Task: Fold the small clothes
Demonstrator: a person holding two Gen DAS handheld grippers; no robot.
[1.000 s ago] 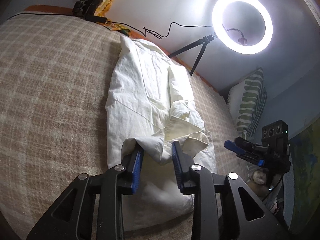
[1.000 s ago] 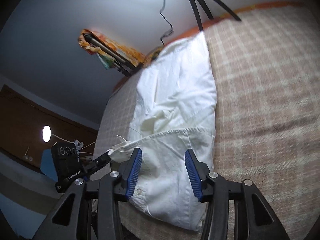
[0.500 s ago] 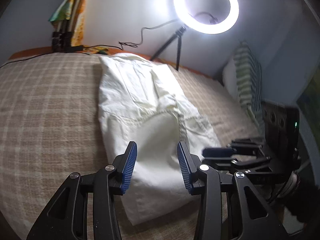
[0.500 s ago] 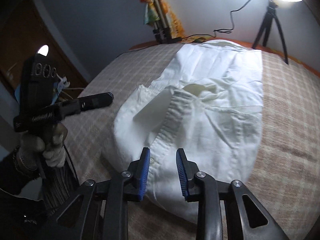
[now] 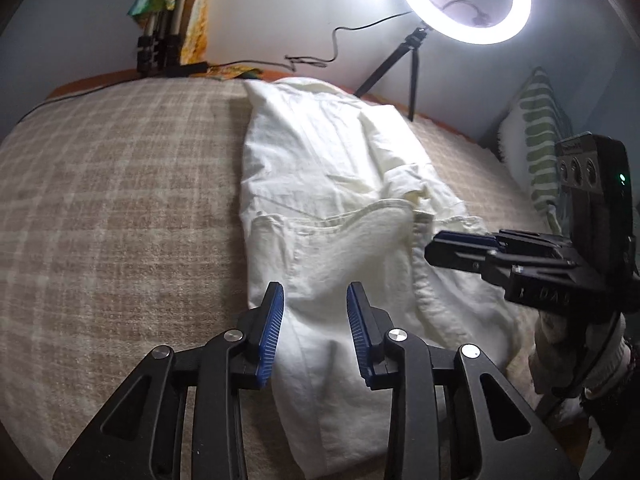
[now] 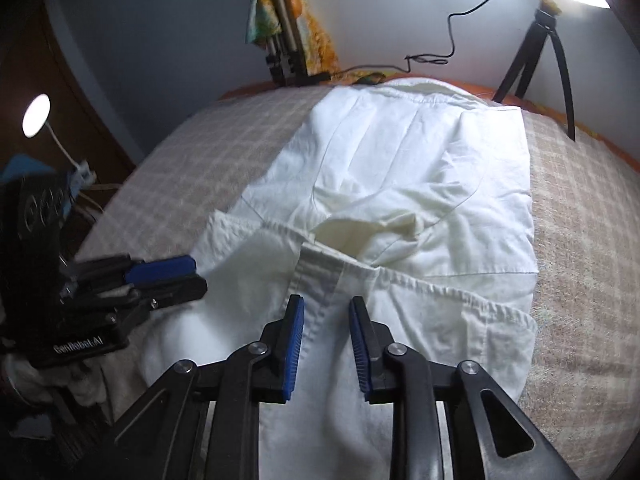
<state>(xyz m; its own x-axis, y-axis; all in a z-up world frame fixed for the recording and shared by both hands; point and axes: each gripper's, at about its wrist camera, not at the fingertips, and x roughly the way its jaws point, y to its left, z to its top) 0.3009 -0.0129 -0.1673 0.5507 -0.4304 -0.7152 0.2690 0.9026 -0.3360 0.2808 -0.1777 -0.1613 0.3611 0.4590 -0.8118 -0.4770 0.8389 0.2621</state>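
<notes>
Left wrist: left hand-held gripper (image 5: 315,300) tilts down over shirt (image 5: 332,184).

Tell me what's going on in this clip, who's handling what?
A person is folding a white shirt laid on a checked bedcover, with a handheld gripper in each hand. The left gripper and right gripper both hover over the shirt's near end, jaws partly apart, with no cloth pinched. The left jaws have just been closing. A lit ring light stands behind.
</notes>
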